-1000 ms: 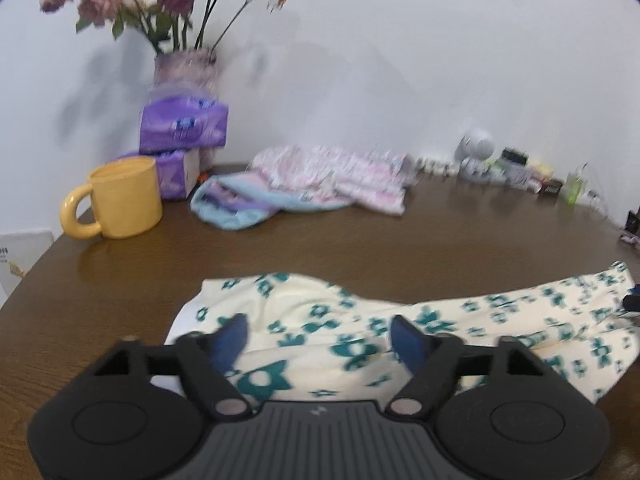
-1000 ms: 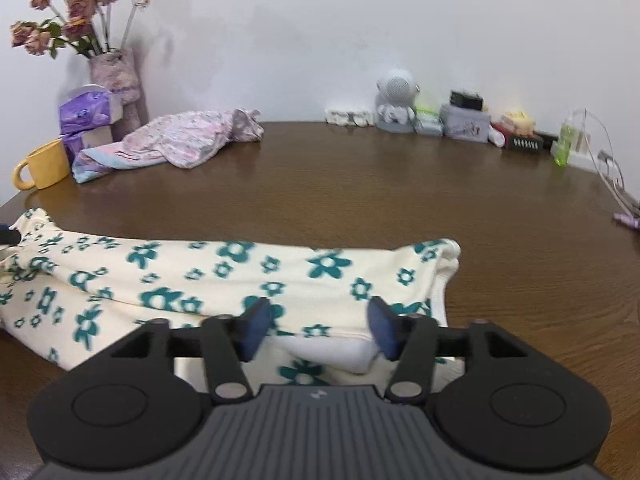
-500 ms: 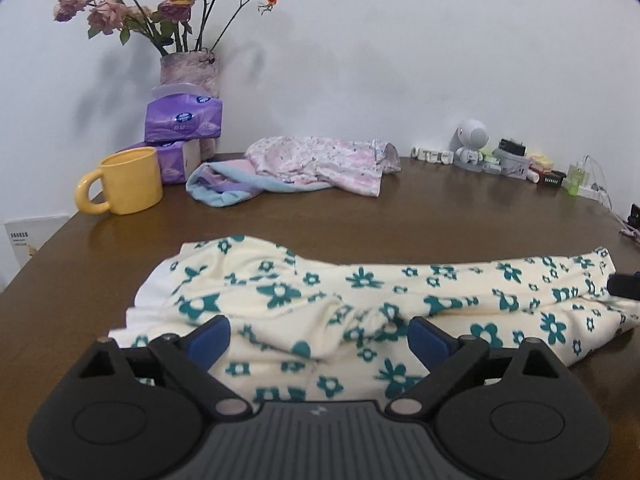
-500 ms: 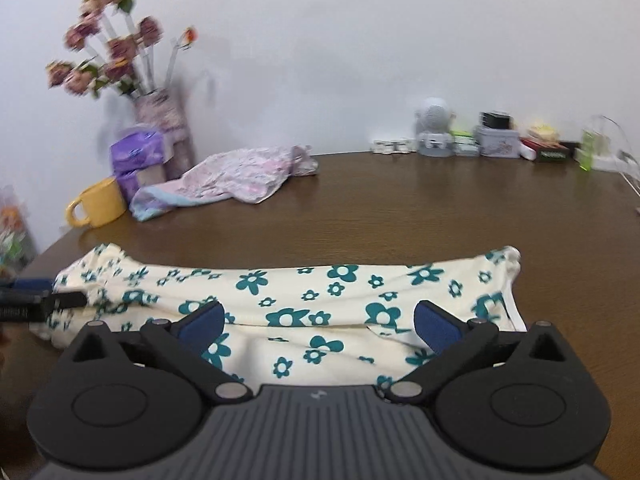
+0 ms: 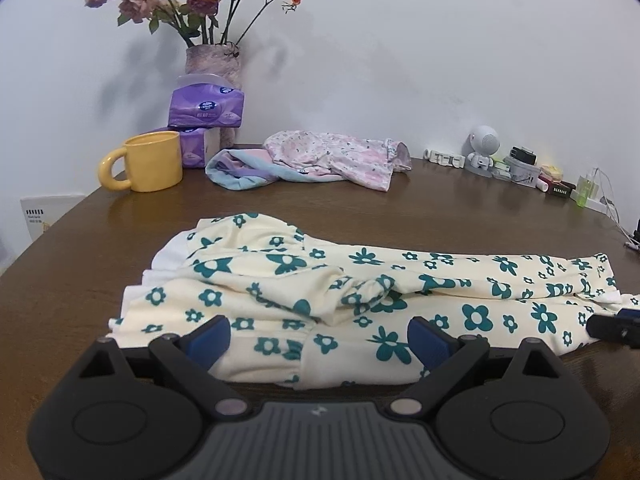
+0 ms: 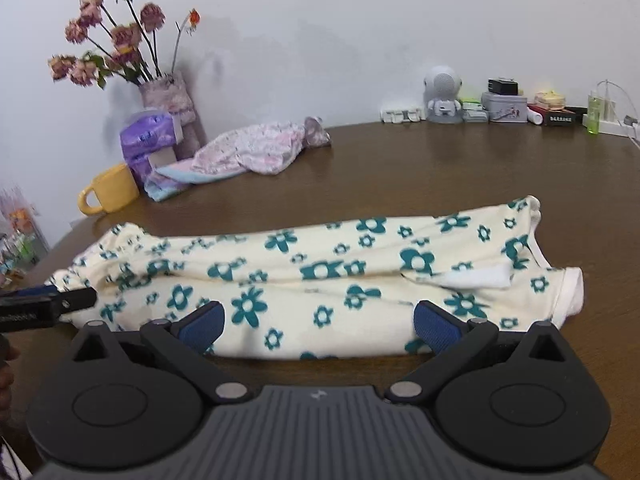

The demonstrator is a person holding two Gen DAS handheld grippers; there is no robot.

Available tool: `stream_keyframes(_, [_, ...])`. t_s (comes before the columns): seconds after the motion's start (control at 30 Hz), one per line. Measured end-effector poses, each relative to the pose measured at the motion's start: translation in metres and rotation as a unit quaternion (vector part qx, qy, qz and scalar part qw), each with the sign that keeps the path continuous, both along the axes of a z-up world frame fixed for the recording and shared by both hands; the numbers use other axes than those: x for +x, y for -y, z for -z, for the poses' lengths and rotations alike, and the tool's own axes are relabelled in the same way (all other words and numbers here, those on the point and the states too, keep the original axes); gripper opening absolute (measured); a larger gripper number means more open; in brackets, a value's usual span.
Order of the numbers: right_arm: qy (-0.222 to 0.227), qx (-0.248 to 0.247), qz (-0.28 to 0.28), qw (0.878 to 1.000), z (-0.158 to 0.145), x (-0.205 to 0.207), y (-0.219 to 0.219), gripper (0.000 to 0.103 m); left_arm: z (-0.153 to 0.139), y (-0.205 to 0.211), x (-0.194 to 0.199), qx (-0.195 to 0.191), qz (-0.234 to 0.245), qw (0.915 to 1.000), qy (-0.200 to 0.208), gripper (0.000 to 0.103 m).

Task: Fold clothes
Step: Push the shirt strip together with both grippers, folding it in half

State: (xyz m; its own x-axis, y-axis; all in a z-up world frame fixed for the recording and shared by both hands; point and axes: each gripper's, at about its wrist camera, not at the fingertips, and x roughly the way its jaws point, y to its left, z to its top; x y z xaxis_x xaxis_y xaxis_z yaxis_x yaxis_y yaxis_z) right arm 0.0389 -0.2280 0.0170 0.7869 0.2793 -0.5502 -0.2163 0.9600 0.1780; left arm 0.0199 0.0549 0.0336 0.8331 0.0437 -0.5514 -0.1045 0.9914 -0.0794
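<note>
Both hand-held grippers backed off, jaws wide, empty; floral garment [image 5: 360, 304] flat on brown table [image 5: 460, 208], white wall behind.

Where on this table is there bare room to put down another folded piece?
The widest bare wood lies between the cream floral garment and the row of small items by the wall. A smaller bare strip sits between the yellow mug and the garment. The far left corner is crowded: mug, tissue packs, vase, and pink clothes.

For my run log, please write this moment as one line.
left claw: open, empty | right claw: open, empty | floral garment: lying folded lengthwise on table | stage: between folds
</note>
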Motion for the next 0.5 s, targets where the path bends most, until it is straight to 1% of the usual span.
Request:
stream_keyframes(0.2, [-0.001,-0.012,-0.008,1.000,0.007,-0.006,-0.011,0.103,0.002,-0.005,-0.002,-0.020,-0.013,0.9997,-0.004,0.095])
stream_keyframes(0.33, [0.001,-0.014,-0.024,1.000,0.005,-0.006,-0.014,0.103,0.001,-0.012,-0.004,-0.025,-0.019,0.9995,-0.006,0.095])
stream_keyframes(0.43, [0.018,-0.012,-0.056,0.998,-0.007,-0.005,-0.016,0.103,-0.005,-0.023,-0.006,-0.035,-0.019,0.9992,-0.002,0.095])
stream_keyframes(0.5, [0.046,-0.011,-0.094,0.994,-0.021,-0.001,-0.021,0.103,-0.008,-0.033,-0.007,-0.041,-0.014,0.9991,-0.002,0.095])
